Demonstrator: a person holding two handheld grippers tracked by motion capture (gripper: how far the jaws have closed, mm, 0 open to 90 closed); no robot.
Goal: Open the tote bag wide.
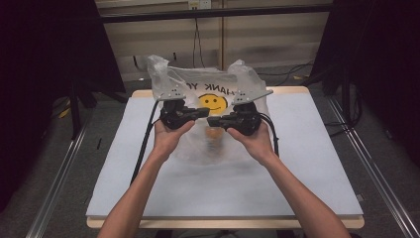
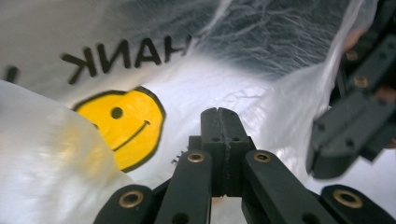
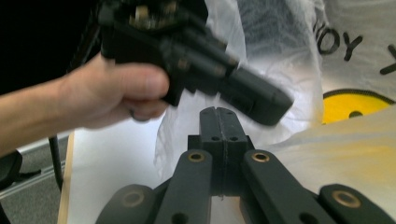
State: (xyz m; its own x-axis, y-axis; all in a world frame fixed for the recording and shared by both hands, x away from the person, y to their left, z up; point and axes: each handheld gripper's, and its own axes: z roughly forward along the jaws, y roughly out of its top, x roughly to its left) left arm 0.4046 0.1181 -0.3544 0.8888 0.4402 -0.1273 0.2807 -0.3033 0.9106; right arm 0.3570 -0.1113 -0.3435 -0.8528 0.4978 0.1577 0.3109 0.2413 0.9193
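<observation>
Left claw [image 1: 202, 113] and right claw [image 1: 214, 120] both closed, empty, hovering at plastic bag [image 1: 208, 94] mouth on worktop [image 1: 317, 163]; next: opening claws, pinching rim.

The plastic bag [image 1: 210, 94] shows mirrored "THANK YOU" lettering above a yellow smiley face [image 1: 213, 103].

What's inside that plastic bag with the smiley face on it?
Through the thin plastic bag, something orange shows low down between the left gripper and right gripper. The cloudy film blurs its shape, so what it is cannot be told.
</observation>
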